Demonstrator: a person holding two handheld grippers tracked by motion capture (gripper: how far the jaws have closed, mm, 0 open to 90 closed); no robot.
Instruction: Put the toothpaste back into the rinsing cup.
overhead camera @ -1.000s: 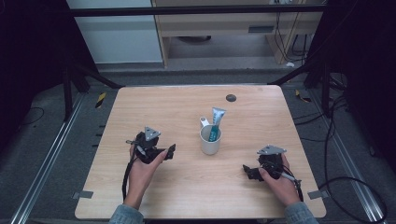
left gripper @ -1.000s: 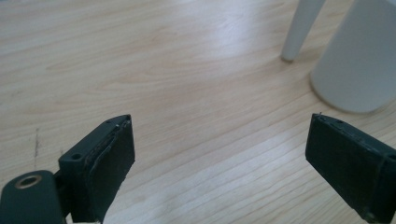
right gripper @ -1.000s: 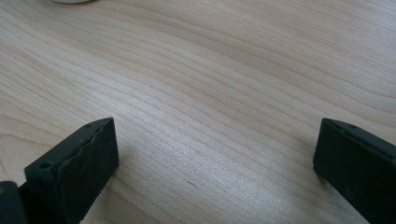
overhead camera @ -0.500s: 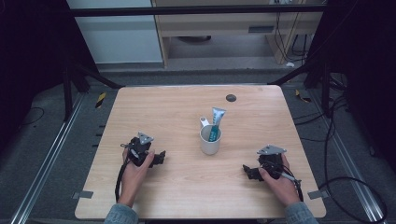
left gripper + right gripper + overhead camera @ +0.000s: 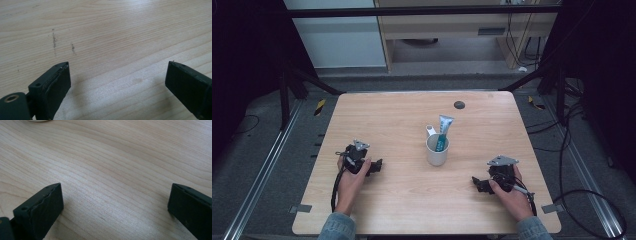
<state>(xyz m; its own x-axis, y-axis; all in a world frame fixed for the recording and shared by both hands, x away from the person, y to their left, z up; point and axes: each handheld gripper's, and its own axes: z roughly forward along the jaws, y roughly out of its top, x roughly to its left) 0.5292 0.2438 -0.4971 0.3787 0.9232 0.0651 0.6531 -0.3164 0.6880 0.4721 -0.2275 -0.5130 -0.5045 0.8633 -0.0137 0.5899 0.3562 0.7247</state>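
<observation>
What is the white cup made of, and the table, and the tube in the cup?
The cup looks like glazed ceramic or maybe plastic: smooth, plain white and thick-walled, but too small to be sure. The table looks like light wood or a wood-look top with a matt finish; grain lines run across it. The tube seems to be soft plastic: flat crimped top, printed teal and white.

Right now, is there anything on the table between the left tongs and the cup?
Nothing visible. The left tongs rest open on the table, pointing toward the cup, and the wood between them is bare. The left gripper view shows plain tabletop between the open jaws. The cup holds a tube.
</observation>
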